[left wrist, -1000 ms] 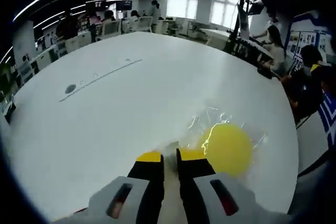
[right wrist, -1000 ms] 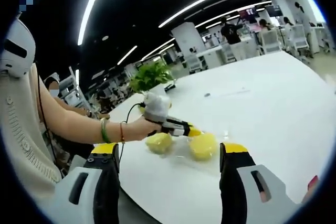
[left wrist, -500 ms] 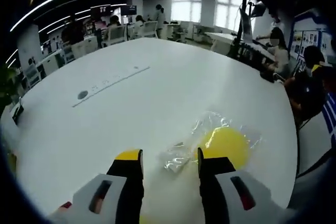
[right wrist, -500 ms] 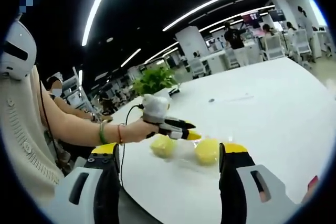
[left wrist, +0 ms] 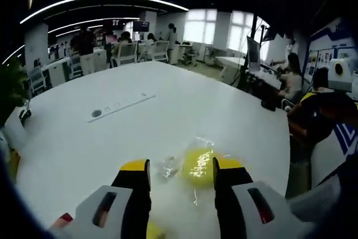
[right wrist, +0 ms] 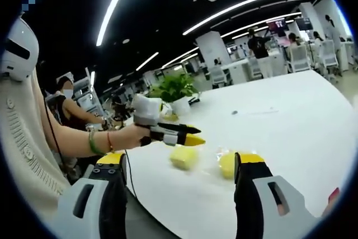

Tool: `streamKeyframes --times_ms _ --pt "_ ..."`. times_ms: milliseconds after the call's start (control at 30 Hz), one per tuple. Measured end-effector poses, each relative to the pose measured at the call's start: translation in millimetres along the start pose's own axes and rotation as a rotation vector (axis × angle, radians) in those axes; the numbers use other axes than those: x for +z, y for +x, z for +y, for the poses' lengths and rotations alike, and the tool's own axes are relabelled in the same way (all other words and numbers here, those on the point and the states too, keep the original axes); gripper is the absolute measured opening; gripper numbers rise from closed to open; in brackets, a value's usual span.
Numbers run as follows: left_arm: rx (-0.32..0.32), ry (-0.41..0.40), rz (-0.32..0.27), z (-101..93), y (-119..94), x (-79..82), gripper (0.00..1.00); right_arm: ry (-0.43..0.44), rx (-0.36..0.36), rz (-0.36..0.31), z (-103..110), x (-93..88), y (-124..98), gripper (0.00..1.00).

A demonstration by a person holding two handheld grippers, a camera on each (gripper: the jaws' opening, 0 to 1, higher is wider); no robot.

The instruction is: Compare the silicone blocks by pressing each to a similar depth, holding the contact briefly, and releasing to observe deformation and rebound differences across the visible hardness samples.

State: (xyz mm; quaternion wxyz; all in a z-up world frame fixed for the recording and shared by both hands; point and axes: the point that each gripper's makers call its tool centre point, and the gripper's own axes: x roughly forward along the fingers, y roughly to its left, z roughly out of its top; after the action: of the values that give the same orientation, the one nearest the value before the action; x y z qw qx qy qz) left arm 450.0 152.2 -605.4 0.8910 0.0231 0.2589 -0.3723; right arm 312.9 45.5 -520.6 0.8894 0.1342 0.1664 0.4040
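Left tool (left wrist: 179, 174) jaws spread, above the white worktop (left wrist: 112, 138). Round yellow silicone block (left wrist: 200, 166) in clear wrap lies lower centre, between the jaw tips. Right tool (right wrist: 182, 166) jaws spread wide; second yellow block (right wrist: 184, 157) mid-frame, left tool above it, not touching.

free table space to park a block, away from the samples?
Bare white table runs wide beyond the yellow block in clear wrap, up to the inset strip. Crowded spots: around that block, the second yellow block, and under the left gripper.
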Motion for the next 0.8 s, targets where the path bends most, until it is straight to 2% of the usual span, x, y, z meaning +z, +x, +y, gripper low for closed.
streamKeyframes --times_ms 267,400,500,700,800 --pt "-0.054 -0.037 -0.072 -33.3 -65.7 2.7 0.46 -0.034 0.051 -0.003 25.5 -2.8 -2.1 0.74" --pt "-0.083 -0.076 -0.103 -45.9 -97.7 -3.8 0.52 -0.036 0.101 0.016 43.2 -9.4 1.0 0.79" --pt "-0.095 -0.112 -0.119 -53.8 -122.7 -11.3 0.56 -0.039 0.139 0.037 54.0 -14.7 4.2 0.79" --pt "-0.019 -0.150 -0.135 -58.1 -173.8 -30.3 0.65 -0.028 0.217 0.073 69.9 -22.2 11.3 0.81" --pt "0.061 -0.179 -0.150 -52.5 -200.9 -39.5 0.68 -0.037 0.245 0.079 75.1 -23.7 15.5 0.84"
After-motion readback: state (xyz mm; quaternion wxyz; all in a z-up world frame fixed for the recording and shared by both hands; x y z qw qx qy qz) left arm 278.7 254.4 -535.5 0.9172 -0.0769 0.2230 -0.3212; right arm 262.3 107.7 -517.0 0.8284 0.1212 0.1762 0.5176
